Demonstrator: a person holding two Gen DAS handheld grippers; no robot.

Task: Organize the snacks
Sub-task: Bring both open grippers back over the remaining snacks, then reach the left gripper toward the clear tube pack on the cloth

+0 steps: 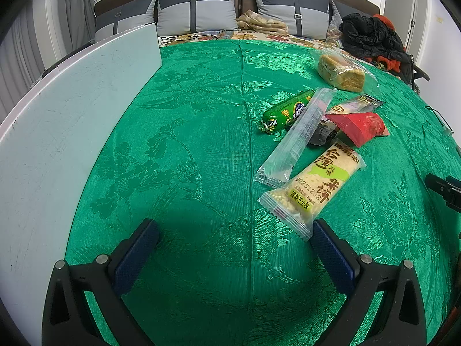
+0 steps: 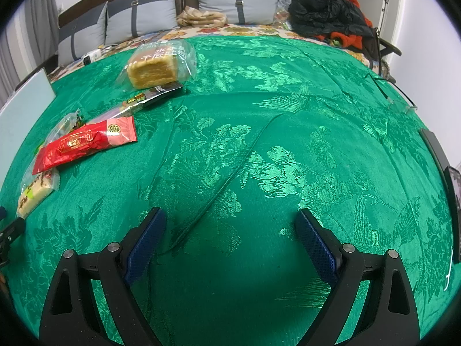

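**Snacks untouched, sorting not yet begun**

At far left a pale board [image 1: 72, 109] stands on the green cloth [image 1: 187, 144]. The left gripper [image 1: 234, 230] hovers wide apart, empty, its right finger just beside the rice cracker pack [image 1: 314, 184]. The snack pile [image 2: 86, 141] lies left of the right gripper [image 2: 230, 222], likewise spread and empty. Next, I judge: close on the cracker
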